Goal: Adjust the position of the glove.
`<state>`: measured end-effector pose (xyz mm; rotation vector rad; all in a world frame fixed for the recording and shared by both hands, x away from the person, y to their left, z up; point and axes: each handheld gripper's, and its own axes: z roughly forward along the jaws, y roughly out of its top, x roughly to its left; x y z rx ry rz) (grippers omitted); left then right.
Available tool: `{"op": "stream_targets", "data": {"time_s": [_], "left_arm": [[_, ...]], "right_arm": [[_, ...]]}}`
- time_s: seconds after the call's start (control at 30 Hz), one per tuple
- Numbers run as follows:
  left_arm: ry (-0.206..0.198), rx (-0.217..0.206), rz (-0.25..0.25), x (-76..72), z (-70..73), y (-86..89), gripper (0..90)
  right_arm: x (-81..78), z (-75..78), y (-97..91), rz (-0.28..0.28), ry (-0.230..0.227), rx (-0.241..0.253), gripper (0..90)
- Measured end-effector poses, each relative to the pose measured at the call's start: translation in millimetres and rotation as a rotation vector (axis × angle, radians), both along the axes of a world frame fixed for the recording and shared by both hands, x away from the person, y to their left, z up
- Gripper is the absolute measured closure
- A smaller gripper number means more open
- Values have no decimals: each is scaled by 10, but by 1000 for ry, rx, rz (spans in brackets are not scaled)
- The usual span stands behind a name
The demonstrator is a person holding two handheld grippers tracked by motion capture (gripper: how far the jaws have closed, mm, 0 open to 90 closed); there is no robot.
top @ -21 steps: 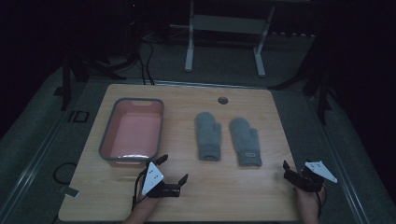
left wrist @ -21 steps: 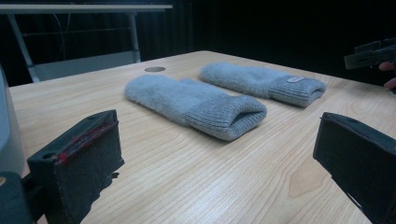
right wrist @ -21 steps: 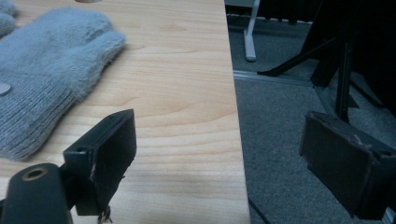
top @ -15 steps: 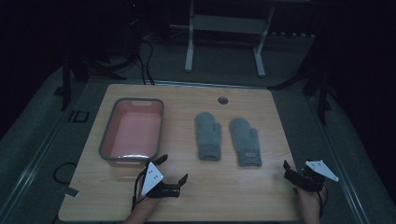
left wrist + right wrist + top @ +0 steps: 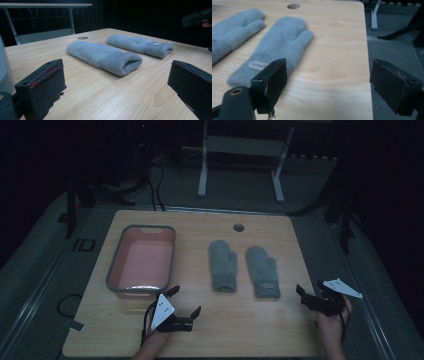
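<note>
Resting as before — both mittens (image 5: 243, 268) untouched; left tool (image 5: 185, 301) and right tool (image 5: 309, 295) gape empty.

Pink bin (image 5: 142, 262) on table (image 5: 200, 330), left side.

Two fuzzy grey mittens (image 5: 243, 266) lie flat, side by side, cuffs toward the person, mid-table.

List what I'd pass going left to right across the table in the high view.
Pink tub → left tool → left mitten → right mitten, the one with a small label → right tool, at the table's right edge.
</note>
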<state>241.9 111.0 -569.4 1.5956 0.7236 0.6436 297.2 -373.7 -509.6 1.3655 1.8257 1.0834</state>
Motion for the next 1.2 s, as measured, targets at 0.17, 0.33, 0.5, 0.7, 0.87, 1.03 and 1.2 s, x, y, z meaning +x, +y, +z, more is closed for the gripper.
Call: {"op": "stream_targets", "data": {"time_s": [0.17, 0.33, 0.5, 0.7, 0.87, 1.03, 1.2], "left_arm": [[-1, -2, -1, 0, 0, -1, 12], [-3, 1, -3, -2, 0, -2, 12], [-3, 2, -6, -3, 0, -2, 12], [1, -1, -11, -4, 0, -4, 12], [3, -3, -15, -3, 0, -4, 12], [4, -6, -16, -1, 0, -1, 12], [5, -8, -22, 0, 0, 0, 12]], "right_arm": [[95, 101, 203, 46, -16, -43, 140], [223, 188, 404, 88, 6, 1, 127], [347, 262, 663, 120, 37, 12, 103], [464, 315, 983, 169, 28, 15, 102], [617, 328, 1274, 208, 65, 26, 103], [748, 326, 1512, 245, 81, 26, 134], [887, 302, 1764, 276, 88, 18, 171]]}}
